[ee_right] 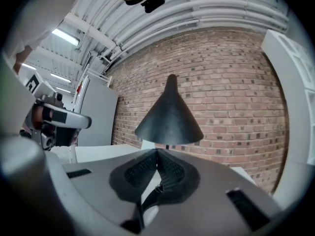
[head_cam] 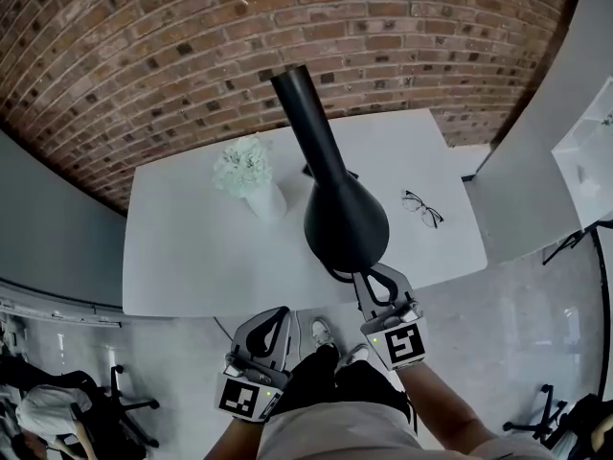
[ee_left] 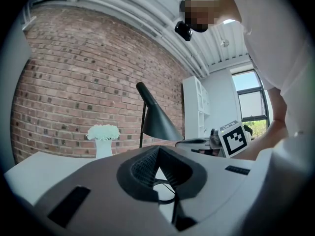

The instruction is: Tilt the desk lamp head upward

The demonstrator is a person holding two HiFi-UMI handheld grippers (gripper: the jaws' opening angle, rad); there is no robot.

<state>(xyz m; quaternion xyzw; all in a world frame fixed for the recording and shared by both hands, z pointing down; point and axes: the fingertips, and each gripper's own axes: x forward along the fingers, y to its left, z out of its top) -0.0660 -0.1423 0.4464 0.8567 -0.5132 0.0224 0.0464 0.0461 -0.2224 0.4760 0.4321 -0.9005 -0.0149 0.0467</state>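
A white worktop (head_cam: 192, 257) stands against a brick wall (head_cam: 192, 46); on it rises a black desk lamp whose long conical lamp head (head_cam: 343, 220) widens toward the near edge of the worktop. In the left gripper view the lamp head (ee_left: 158, 126) slopes down to the right from a thin upright stem (ee_left: 142, 127). In the right gripper view the lamp head (ee_right: 170, 119) shows as a dark cone just above and beyond the jaw tips.

The right gripper (head_cam: 364, 278) is raised at the worktop's near edge, its tips just beside the lower rim of the lamp head; whether they touch the rim cannot be told. Its own view shows the right gripper (ee_right: 157, 152) with jaws together and nothing between them.

The left gripper (head_cam: 280, 311) is held lower and to the left, short of the worktop and well apart from the lamp. The left gripper (ee_left: 157, 150) likewise has its jaws pressed together and empty.

A white vase (head_cam: 268, 201) of white flowers (head_cam: 242, 164) stands left of the lamp; a pair of eyeglasses (head_cam: 421, 209) lies to its right.
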